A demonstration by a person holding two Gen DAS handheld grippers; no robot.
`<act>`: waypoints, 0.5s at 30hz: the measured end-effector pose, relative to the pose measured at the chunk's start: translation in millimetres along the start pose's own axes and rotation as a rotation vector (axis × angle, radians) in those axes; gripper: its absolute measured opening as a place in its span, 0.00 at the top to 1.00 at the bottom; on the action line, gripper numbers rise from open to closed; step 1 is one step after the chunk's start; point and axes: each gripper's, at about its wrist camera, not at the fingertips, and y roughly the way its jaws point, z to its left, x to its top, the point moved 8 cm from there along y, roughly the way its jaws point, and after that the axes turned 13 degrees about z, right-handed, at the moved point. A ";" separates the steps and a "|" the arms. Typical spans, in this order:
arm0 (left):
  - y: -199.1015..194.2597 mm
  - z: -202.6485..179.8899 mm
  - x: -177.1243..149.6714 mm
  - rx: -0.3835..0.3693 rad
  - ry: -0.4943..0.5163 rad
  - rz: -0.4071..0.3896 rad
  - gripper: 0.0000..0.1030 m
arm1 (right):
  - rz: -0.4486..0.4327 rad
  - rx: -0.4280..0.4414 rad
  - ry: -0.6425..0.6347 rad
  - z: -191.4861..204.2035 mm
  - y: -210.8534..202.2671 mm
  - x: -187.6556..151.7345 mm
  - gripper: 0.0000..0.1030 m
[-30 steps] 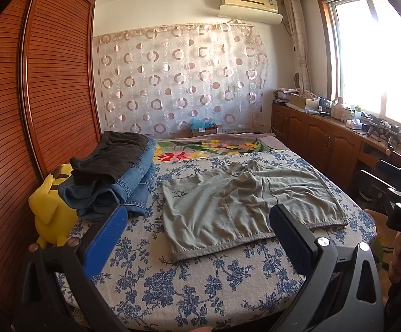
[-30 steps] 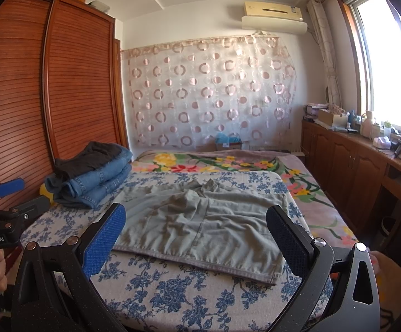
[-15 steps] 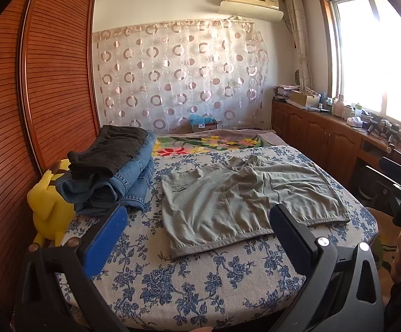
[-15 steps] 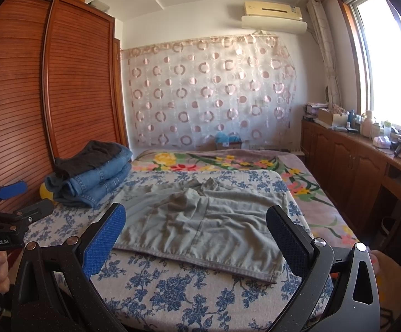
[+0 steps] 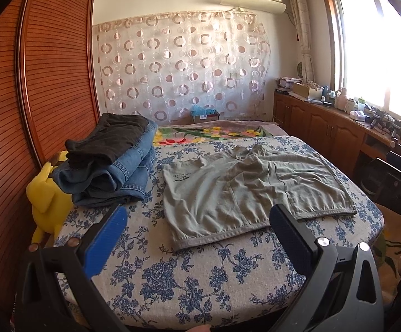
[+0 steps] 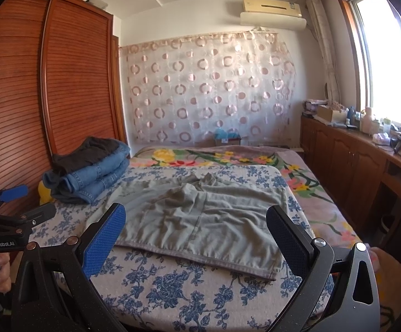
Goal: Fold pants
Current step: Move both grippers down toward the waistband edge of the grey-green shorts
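Observation:
Grey-green shorts [image 5: 244, 188] lie spread flat on the blue-flowered bed cover [image 5: 200, 274], waistband towards the far side, hems towards me. They also lie mid-bed in the right wrist view [image 6: 200, 218]. My left gripper [image 5: 197, 235] hovers open above the near edge of the bed, short of the hem, with nothing between its fingers. My right gripper [image 6: 194, 235] is open too, held back from the shorts' near hem. The left gripper [image 6: 9, 210] and the hand holding it appear at the left edge of the right wrist view.
A stack of folded jeans with a dark garment on top [image 5: 111, 160] sits on the bed's left side, by a yellow plush toy [image 5: 45, 196]. A slatted wooden wardrobe [image 5: 34, 105] lines the left. Wooden cabinets with clutter [image 5: 338, 127] run under the window on the right.
The left gripper has drifted slightly lower and closer to the bed, so the shorts sit a little higher in its view. The right gripper has barely moved. Both stay open.

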 end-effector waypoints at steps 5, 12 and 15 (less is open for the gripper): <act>3.8 1.2 -2.5 -0.027 0.003 0.006 0.00 | 0.011 0.001 0.000 -1.0 5.0 -1.4 0.00; 19.3 5.9 -11.6 -0.033 0.015 0.056 0.00 | 0.044 0.001 0.008 -11.5 8.5 -9.9 0.00; 24.4 7.2 -13.9 -0.028 0.023 0.068 0.00 | 0.060 0.001 0.002 -15.1 12.9 -12.4 0.00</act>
